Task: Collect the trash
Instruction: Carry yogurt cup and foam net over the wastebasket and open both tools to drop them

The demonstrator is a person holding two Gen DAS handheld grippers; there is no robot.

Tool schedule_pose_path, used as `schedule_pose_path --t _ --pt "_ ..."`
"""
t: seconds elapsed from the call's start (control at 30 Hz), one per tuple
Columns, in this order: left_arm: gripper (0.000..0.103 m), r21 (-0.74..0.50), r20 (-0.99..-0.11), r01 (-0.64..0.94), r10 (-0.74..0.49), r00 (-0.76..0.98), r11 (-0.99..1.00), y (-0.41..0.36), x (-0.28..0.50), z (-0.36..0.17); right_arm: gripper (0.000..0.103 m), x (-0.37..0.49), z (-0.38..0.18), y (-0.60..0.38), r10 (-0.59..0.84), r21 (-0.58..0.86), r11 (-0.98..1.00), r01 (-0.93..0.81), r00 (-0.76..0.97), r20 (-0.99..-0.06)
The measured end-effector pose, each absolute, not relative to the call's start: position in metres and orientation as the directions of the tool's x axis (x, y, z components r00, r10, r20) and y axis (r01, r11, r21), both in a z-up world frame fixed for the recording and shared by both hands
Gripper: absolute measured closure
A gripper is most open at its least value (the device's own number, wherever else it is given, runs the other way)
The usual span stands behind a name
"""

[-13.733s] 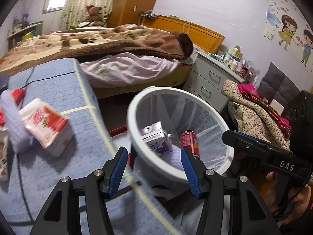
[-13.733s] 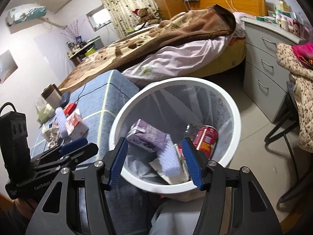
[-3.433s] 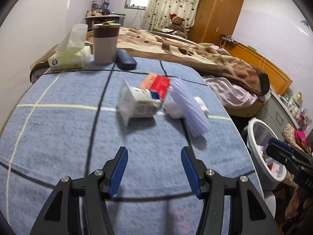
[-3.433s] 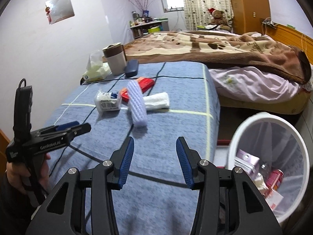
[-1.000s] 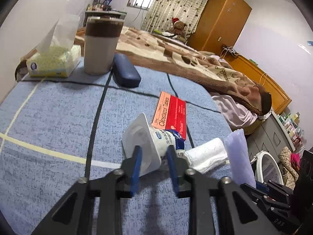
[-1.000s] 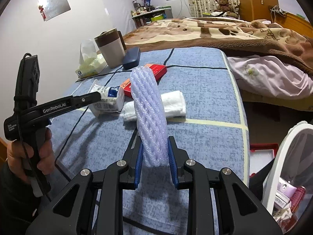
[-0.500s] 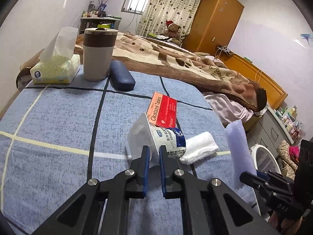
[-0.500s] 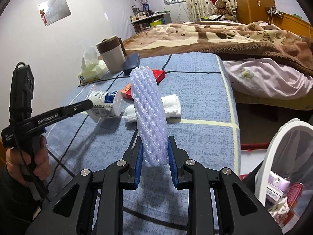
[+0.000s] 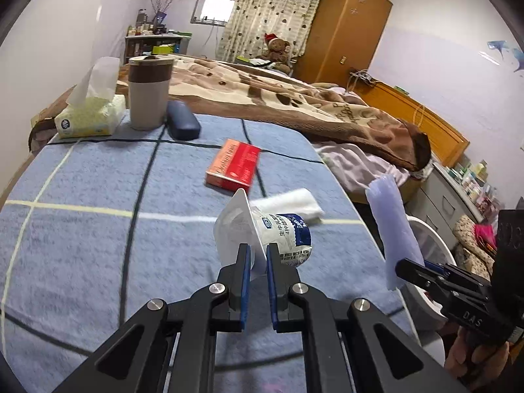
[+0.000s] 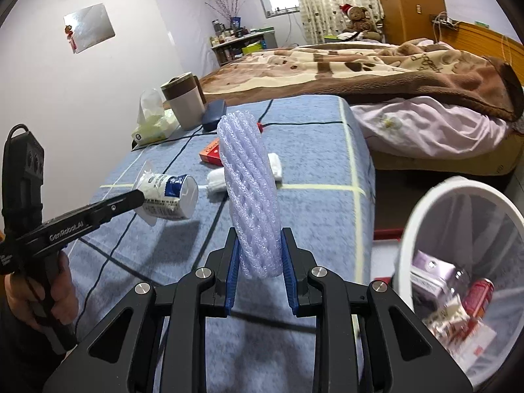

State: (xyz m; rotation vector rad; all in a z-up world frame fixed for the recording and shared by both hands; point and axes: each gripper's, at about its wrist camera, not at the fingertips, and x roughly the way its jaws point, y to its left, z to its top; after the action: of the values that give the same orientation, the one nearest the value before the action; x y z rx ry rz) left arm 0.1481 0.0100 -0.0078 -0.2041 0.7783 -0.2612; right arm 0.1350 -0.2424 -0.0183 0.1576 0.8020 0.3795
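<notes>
Tissue box (image 9: 87,118); tumbler (image 9: 148,92); glasses case (image 9: 182,123); teddy bear (image 9: 274,49)

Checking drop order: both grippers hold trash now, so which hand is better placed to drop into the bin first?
Probably right. The right gripper, clamping the purple foam net sleeve, has the white trash bin open just beside it. The left gripper, pinching the yogurt cup, sits farther over the blue tablecloth.

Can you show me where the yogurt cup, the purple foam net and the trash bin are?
yogurt cup (image 9: 288,239): left wrist view, on its printed side wall.
purple foam net (image 10: 250,190): right wrist view, on the middle of its mesh.
trash bin (image 10: 409,229): right wrist view, on its white rim.
</notes>
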Motion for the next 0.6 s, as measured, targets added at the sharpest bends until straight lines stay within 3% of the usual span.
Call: schedule_pose_path --t 0.6 --pt "0.093 -0.28 -0.653 0.301 -0.411 0.636 0.911 -0.058 0.123 0.004 0.078 0.112 -0.015 -0.284 0.316 0.278 0.946 -0.168 0.676 -0.666"
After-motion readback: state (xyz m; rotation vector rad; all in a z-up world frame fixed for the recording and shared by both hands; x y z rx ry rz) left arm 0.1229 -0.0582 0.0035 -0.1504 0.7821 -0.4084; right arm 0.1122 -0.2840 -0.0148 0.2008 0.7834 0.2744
